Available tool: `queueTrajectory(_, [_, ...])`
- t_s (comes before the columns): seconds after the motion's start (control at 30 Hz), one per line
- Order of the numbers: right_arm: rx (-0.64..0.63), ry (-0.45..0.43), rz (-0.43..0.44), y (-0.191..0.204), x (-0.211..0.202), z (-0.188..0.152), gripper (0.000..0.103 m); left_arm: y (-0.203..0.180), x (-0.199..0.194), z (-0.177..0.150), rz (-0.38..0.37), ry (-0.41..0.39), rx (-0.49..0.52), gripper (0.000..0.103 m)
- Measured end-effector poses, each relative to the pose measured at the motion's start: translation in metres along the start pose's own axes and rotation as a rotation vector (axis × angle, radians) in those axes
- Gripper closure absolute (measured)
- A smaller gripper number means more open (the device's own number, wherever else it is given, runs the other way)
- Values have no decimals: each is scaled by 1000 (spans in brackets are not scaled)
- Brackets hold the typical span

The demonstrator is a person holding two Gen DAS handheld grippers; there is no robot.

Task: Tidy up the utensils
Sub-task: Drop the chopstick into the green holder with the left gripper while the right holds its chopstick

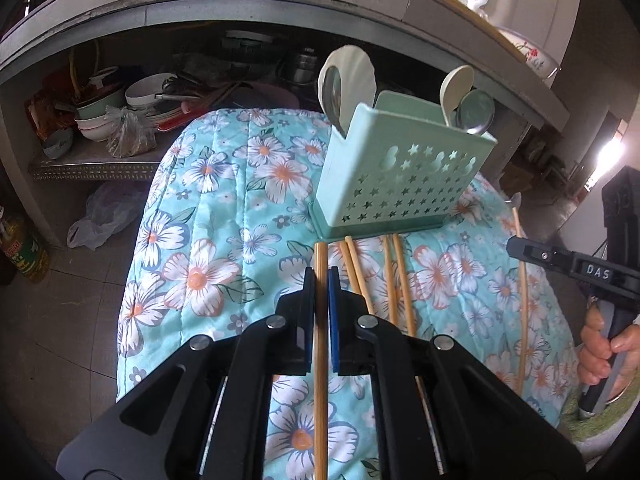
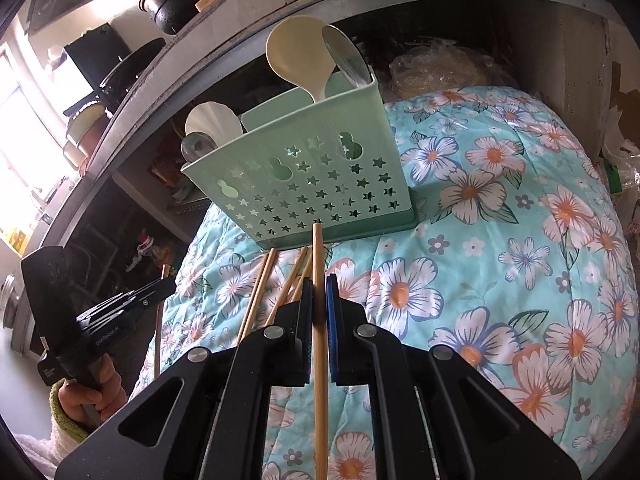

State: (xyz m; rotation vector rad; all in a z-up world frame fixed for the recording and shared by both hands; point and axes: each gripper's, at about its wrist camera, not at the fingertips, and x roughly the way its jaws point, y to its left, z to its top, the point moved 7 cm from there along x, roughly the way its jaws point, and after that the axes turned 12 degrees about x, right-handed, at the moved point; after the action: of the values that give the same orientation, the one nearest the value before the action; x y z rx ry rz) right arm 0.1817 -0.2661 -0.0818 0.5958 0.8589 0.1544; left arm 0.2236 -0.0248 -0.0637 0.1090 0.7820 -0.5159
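Note:
My left gripper (image 1: 321, 276) is shut on a bamboo chopstick (image 1: 320, 360) that runs up between its pads, its tip just short of the mint-green utensil holder (image 1: 400, 184). The holder stands on the floral cloth (image 1: 224, 208) with white and metal spoons (image 1: 348, 76) in it. Several loose chopsticks (image 1: 394, 280) lie in front of it. In the right wrist view, my right gripper (image 2: 319, 284) is shut on another chopstick (image 2: 318, 360) whose tip overlaps the holder's (image 2: 312, 176) lower front wall. Each gripper also shows at the other view's edge.
Behind the cloth-covered surface a low shelf (image 1: 96, 160) under a counter holds bowls (image 1: 144, 92), pans and a plastic bag. An oil bottle (image 1: 24, 252) stands on the floor at the left. A person's hand (image 1: 600, 340) grips the right tool's handle.

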Motion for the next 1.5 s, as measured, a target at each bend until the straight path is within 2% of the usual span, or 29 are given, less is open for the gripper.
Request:
queueTrajectory(0.3, [-52, -73, 33, 19, -36, 5, 96, -15, -45, 14, -83, -71, -1, 97])
queueTrajectory(0.5, [-103, -151, 55, 33, -68, 13, 96, -25, -77, 38, -83, -154, 42, 97])
queueTrajectory(0.63, [-109, -181, 61, 36, -81, 14, 96, -32, -97, 62, -109, -218, 46, 97])
queueTrajectory(0.83, [-104, -196, 53, 31, -89, 12, 96, -43, -120, 115, -158, -345, 48, 97])
queueTrajectory(0.9, [-98, -198, 50, 28, -90, 11, 96, -44, -125, 136, -145, -401, 47, 97])
queueTrajectory(1.1, [-73, -194, 40, 15, -91, 10, 96, -40, -125, 191, -128, -541, -7, 97])
queueTrajectory(1.27, [-55, -188, 32, 7, -90, 13, 96, -32, -110, 229, -71, -632, -31, 97])
queueTrajectory(1.37, [-43, -182, 33, 0, -87, 15, 96, -28, -99, 244, -44, -657, -25, 97])
queueTrajectory(1.5, [-15, -164, 41, -9, -79, 19, 96, -26, -68, 255, 1, -642, -1, 97])
